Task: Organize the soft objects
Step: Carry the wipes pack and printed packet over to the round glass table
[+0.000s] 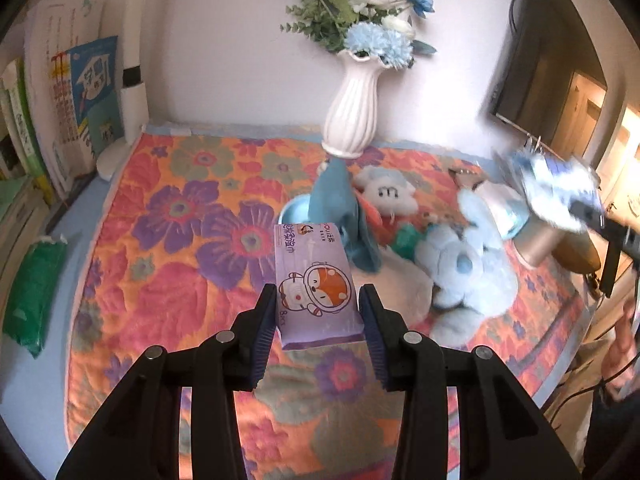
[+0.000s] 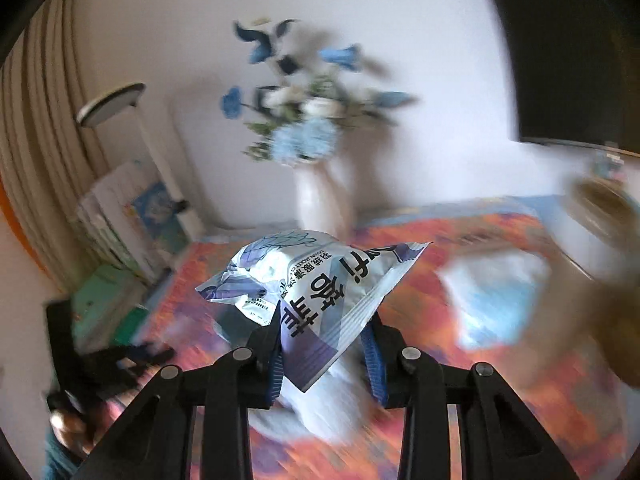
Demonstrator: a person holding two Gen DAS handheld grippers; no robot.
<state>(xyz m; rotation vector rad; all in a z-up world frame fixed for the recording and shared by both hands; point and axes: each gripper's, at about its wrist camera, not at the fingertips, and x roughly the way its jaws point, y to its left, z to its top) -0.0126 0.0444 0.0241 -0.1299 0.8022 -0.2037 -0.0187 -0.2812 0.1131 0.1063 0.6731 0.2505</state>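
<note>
Surface: a floral quilt (image 1: 168,240) is covering the table.
Left gripper (image 1: 318,316): pinching the purple wipes pack (image 1: 316,280) aloft by its near end.
Right gripper (image 2: 326,340): clamping a crinkly blue-white pouch (image 2: 316,280), light, slippery.
Beyond: plush toys (image 1: 464,264) are lying heaped before the white vase (image 1: 354,112).

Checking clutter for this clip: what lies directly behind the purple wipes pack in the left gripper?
Behind the purple wipes pack held by the left gripper: a teal plush and a blue bowl, partly covered. Its contents are hidden.
</note>
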